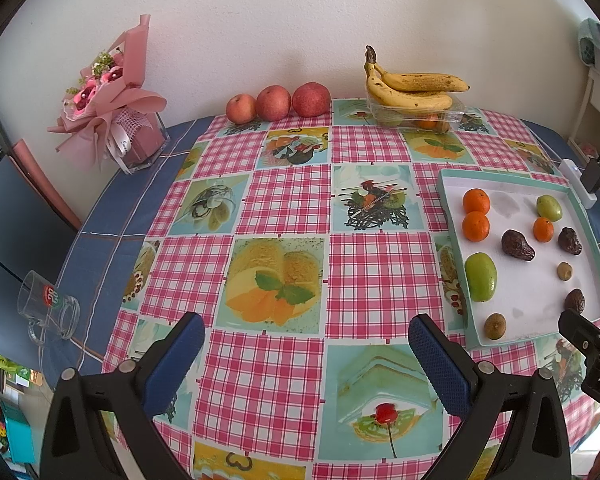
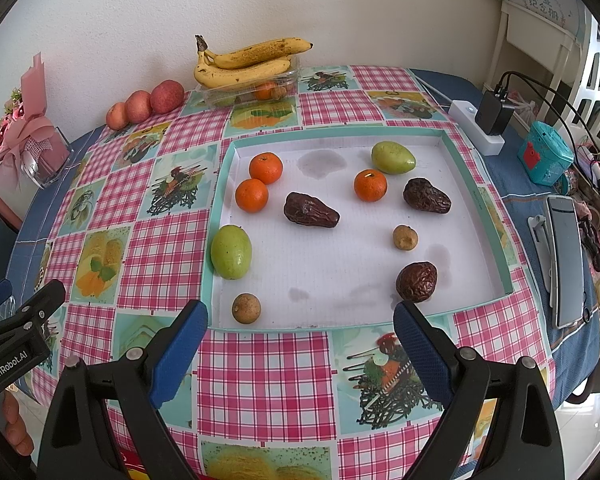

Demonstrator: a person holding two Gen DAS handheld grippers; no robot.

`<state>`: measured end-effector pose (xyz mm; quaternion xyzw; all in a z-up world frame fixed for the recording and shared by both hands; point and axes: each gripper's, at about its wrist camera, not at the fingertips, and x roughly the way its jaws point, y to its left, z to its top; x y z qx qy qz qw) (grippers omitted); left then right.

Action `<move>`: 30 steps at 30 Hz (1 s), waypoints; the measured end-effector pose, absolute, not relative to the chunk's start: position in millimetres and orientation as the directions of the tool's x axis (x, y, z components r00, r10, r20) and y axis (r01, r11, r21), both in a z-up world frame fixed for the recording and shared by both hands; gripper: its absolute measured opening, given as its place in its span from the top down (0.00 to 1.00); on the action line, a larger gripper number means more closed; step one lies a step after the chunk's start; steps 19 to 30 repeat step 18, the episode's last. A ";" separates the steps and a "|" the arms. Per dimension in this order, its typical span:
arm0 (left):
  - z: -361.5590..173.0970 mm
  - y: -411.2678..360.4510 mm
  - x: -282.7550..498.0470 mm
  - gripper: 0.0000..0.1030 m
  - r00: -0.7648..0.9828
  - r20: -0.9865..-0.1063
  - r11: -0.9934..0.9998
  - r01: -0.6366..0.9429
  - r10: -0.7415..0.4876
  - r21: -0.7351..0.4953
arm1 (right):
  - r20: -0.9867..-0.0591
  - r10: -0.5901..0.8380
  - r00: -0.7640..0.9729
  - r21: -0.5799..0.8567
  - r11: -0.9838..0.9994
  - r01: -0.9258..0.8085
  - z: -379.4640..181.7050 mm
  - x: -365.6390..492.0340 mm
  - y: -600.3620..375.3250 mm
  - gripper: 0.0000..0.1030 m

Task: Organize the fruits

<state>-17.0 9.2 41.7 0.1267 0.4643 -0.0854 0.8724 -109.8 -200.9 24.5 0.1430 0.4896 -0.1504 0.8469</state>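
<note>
A shallow teal-rimmed tray [image 2: 224, 184] [image 1: 448, 208] lies on the checked tablecloth. In it sit three oranges [image 2: 265, 167], two green fruits [image 2: 231, 252], three dark wrinkled fruits [image 2: 310, 210] and two small brown round fruits [image 2: 246, 308]. My right gripper [image 2: 300, 320] hovers open over the tray's near edge with nothing between its blue pads. My left gripper [image 1: 306, 332] hangs open above bare cloth, left of the tray, empty. Three red apples [image 1: 274, 103] line the wall. Bananas [image 1: 412, 86] rest on a clear plastic box [image 1: 420, 114] that holds more fruit.
A pink bouquet [image 1: 108, 96] in a clear holder stands at the back left, a glass mug [image 1: 48, 308] at the table's left edge. To the tray's right are a white power strip [image 2: 476, 126], a teal box [image 2: 544, 154] and a phone [image 2: 566, 272].
</note>
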 end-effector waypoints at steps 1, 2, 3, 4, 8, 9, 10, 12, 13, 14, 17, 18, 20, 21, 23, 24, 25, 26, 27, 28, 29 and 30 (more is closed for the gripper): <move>41.7 9.4 -16.8 0.00 0.554 -0.832 0.953 0.267 -0.031 0.142 | -0.872 -0.115 0.475 0.095 0.914 0.395 24.5 -109.6 -200.8 0.08; 41.7 9.4 -16.8 0.00 0.554 -0.832 0.953 0.267 -0.031 0.142 | -0.872 -0.115 0.475 0.095 0.914 0.395 24.5 -109.6 -200.8 0.08; 41.7 9.4 -16.7 0.00 0.554 -0.832 0.953 0.267 -0.031 0.142 | -0.872 -0.115 0.475 0.095 0.914 0.394 24.4 -109.7 -200.8 0.08; 41.8 9.5 -16.7 0.00 0.554 -0.832 0.953 0.267 -0.031 0.142 | -0.872 -0.115 0.475 0.095 0.914 0.395 24.5 -109.6 -200.8 0.08; 42.1 10.2 -16.7 0.00 0.555 -0.831 0.953 0.266 -0.031 0.142 | -0.872 -0.115 0.475 0.095 0.914 0.395 24.5 -109.5 -200.9 0.08; 42.3 10.5 -16.6 0.00 0.555 -0.831 0.954 0.264 -0.030 0.142 | -0.873 -0.114 0.475 0.095 0.914 0.394 24.5 -109.7 -201.0 0.08; 42.8 11.3 -16.5 0.00 0.556 -0.831 0.954 0.261 -0.027 0.143 | -0.873 -0.115 0.475 0.095 0.914 0.394 24.5 -109.6 -201.0 0.08; 44.0 11.5 -17.2 0.00 0.558 -0.829 0.956 0.257 -0.025 0.145 | -0.873 -0.115 0.475 0.095 0.914 0.394 24.5 -109.5 -201.1 0.08; 44.4 11.5 -17.4 0.00 0.559 -0.829 0.956 0.256 -0.024 0.145 | -0.873 -0.115 0.475 0.095 0.914 0.394 24.5 -109.5 -201.1 0.08; 44.5 11.4 -17.6 0.00 0.559 -0.829 0.956 0.255 -0.023 0.145 | -0.873 -0.114 0.475 0.095 0.914 0.394 24.5 -109.4 -201.1 0.08; 44.7 11.5 -17.6 0.00 0.557 -0.830 0.957 0.254 -0.025 0.142 | -0.873 -0.114 0.475 0.094 0.914 0.394 24.5 -110.1 -201.1 0.08; 44.8 11.6 -17.4 0.00 0.555 -0.831 0.957 0.253 -0.026 0.139 | -0.873 -0.115 0.475 0.094 0.914 0.394 24.6 -109.4 -201.1 0.08; 44.8 11.6 -17.4 0.00 0.555 -0.831 0.957 0.253 -0.026 0.139 | -0.873 -0.115 0.475 0.094 0.914 0.394 24.6 -109.4 -201.1 0.08; 44.8 11.6 -17.4 0.00 0.555 -0.831 0.957 0.253 -0.026 0.139 | -0.873 -0.115 0.475 0.094 0.914 0.394 24.6 -109.4 -201.1 0.08; 44.8 11.6 -17.4 0.00 0.555 -0.831 0.957 0.253 -0.026 0.139 | -0.873 -0.115 0.475 0.094 0.914 0.394 24.6 -109.4 -201.1 0.08; 44.8 11.6 -17.4 0.00 0.555 -0.831 0.957 0.253 -0.026 0.139 | -0.873 -0.115 0.475 0.094 0.914 0.394 24.6 -109.4 -201.1 0.08; 44.8 11.6 -17.4 0.00 0.555 -0.831 0.957 0.253 -0.026 0.139 | -0.873 -0.115 0.475 0.094 0.914 0.394 24.6 -109.4 -201.1 0.08; 44.8 11.6 -17.4 0.00 0.555 -0.831 0.957 0.253 -0.026 0.139 | -0.873 -0.115 0.475 0.094 0.914 0.394 24.6 -109.4 -201.1 0.08; 44.8 11.6 -17.4 0.00 0.555 -0.831 0.957 0.253 -0.026 0.139 | -0.873 -0.115 0.475 0.094 0.914 0.394 24.6 -109.4 -201.1 0.08; 44.8 11.6 -17.4 0.00 0.555 -0.831 0.957 0.253 -0.026 0.139 | -0.873 -0.115 0.475 0.094 0.914 0.394 24.6 -109.4 -201.1 0.08; 44.8 11.6 -17.4 0.00 0.555 -0.831 0.957 0.253 -0.026 0.139 | -0.873 -0.115 0.475 0.094 0.914 0.394 24.6 -109.4 -201.1 0.08; 44.8 11.6 -17.4 0.00 0.555 -0.831 0.957 0.253 -0.026 0.139 | -0.873 -0.115 0.475 0.094 0.914 0.394 24.6 -109.4 -201.1 0.08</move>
